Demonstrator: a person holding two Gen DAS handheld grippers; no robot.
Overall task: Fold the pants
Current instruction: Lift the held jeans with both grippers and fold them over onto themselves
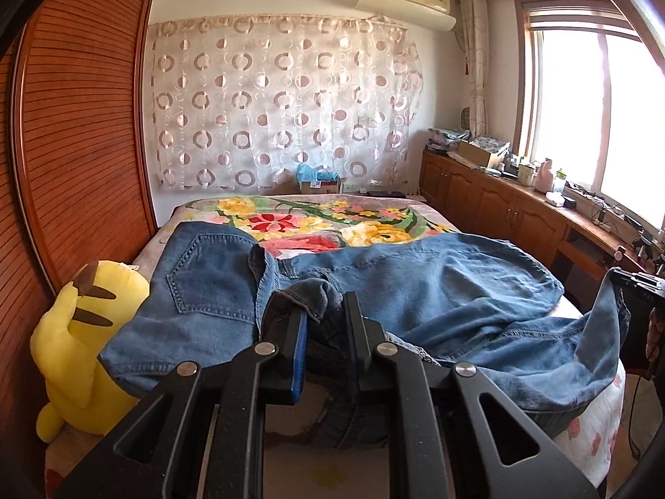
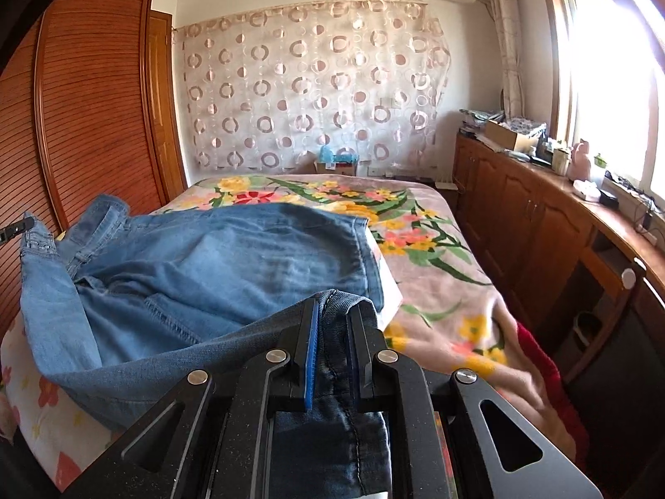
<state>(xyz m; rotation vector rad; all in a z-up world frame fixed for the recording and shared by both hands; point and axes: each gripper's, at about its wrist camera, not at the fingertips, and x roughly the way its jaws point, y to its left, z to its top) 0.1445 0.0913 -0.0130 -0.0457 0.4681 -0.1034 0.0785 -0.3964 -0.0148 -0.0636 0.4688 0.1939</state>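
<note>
Pants (image 1: 415, 287): faded blue denim, lighter stitching. Blanket (image 1: 332, 218) on the bed: pinkish-beige, floral print in red, yellow, pink, green leaves. Plush toy (image 1: 79, 341): bright yellow, dark brown ear tips. Sheer curtain (image 1: 282, 104): white with pink-brown ring and circle pattern. Wardrobe door (image 1: 83, 133): reddish-brown wood, horizontal slats. Cabinets (image 1: 490, 203): same brown wood. Fingers (image 1: 299, 345): black, blue pads. Air conditioner (image 1: 405, 0): cream.

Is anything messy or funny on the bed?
Yes. The jeans lie rumpled and crooked across the flowery blanket, one edge hanging off the side. A yellow plush toy is squeezed beside the bed.
</note>
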